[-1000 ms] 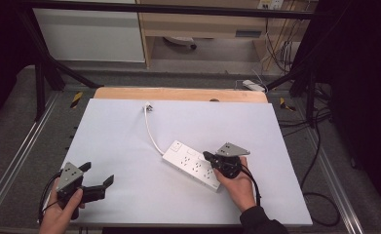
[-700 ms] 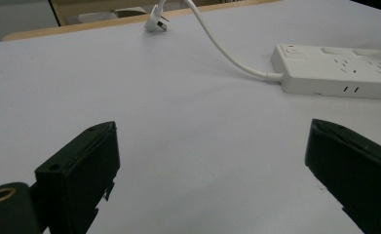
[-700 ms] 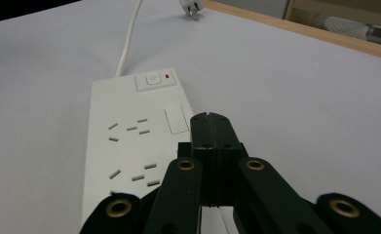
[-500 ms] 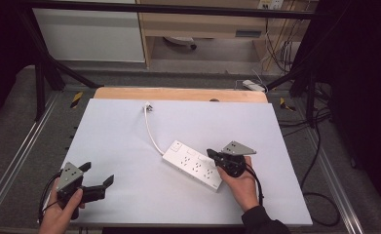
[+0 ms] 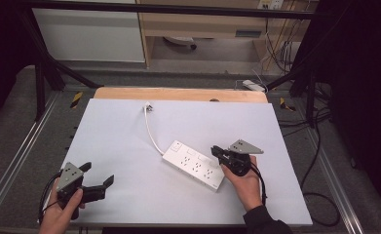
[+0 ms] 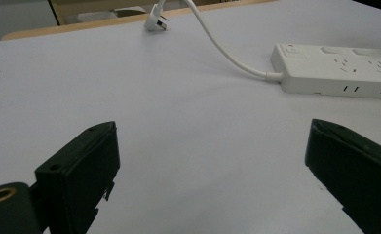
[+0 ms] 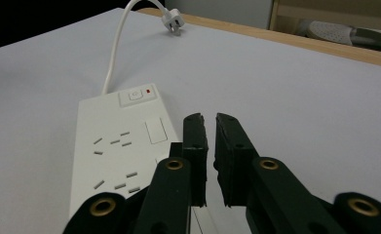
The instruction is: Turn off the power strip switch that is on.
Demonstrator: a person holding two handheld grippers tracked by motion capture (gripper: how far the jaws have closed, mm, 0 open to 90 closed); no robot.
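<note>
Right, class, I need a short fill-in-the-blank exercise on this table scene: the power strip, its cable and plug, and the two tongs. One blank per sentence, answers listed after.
1. The power strip and its cable are ____ in colour.
2. The left tongs have their jaws wide ____.
3. The right tongs have jaws nearly closed and hold ____.
4. The plug lies on the table, plugged into ____.

Missing words: white; open; nothing; nothing

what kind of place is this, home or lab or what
Most likely a lab or workshop set up for recording: a white table inside a black metal frame, loose cables on the floor beside it, and a person holding the left gripper and right gripper by a power strip.
</note>
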